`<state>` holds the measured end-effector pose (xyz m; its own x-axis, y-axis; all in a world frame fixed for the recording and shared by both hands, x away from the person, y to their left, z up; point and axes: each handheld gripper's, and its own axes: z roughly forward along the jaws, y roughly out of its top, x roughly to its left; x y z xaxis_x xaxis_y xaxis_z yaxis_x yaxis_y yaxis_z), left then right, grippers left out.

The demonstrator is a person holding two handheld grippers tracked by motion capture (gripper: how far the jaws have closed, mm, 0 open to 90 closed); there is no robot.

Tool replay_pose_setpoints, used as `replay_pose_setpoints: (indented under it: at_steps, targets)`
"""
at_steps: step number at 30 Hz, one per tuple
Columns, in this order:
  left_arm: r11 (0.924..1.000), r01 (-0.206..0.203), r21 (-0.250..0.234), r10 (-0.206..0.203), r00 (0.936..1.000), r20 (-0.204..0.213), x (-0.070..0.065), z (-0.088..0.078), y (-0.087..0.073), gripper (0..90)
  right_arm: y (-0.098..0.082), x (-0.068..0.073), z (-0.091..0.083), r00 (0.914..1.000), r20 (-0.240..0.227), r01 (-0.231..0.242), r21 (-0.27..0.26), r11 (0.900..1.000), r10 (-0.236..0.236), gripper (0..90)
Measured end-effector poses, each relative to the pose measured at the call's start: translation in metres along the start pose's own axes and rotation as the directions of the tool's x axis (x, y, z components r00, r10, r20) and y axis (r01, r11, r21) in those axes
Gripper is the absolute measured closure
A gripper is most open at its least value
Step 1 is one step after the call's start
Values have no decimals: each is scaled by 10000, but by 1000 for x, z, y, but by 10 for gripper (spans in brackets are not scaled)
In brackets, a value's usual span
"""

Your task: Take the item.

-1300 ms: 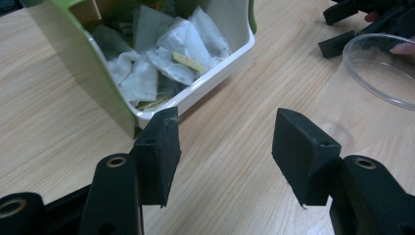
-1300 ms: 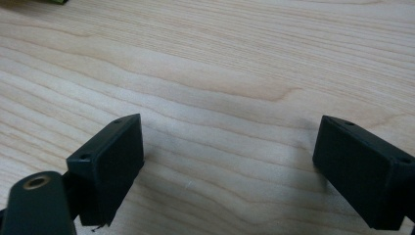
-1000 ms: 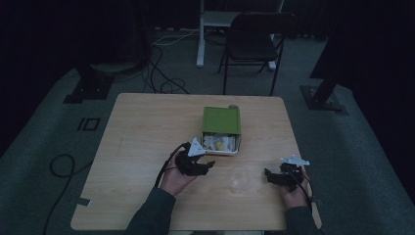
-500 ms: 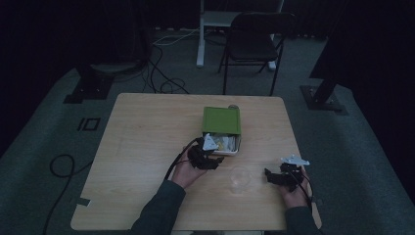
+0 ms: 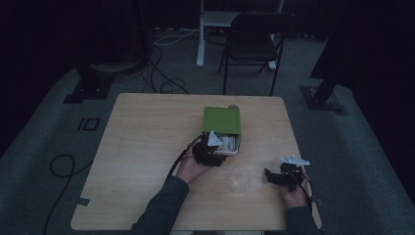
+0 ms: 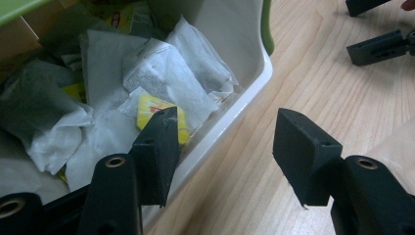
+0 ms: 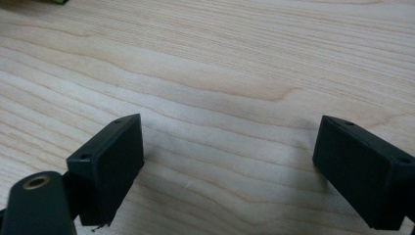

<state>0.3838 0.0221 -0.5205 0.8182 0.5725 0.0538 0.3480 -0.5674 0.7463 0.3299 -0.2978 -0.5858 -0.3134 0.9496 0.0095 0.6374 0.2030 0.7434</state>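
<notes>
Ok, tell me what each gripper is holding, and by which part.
Nothing. The left gripper is open, one jaw over the tea bags in the box; the right gripper is open above the table.

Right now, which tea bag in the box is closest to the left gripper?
The tea bag with the yellow tag, directly at the tip of the left gripper jaw inside the white box; the other bags lie deeper in.

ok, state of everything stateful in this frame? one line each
left gripper: open, one jaw inside the box, the other outside over the table
right gripper: open, nothing between the jaws, over bare table
box: green lid slid back, front part uncovered
tea bags: loose pile in the box
clear cup: upright; contents cannot be told
</notes>
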Motion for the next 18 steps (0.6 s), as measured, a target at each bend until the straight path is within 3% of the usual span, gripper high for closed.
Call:
replay_pose_setpoints:
  at_steps: [5, 18]
  targets:
    - [9998, 159, 143, -164, 9994, 316, 4, 4, 1, 459, 0, 0, 0, 10000, 0, -2, 2, 10000, 2, 113]
    - [9997, 249, 53, -251, 9991, 356, -3, -1, -4, 492, 0, 0, 0, 10000, 1, -9, -7, 10000, 9, 113]
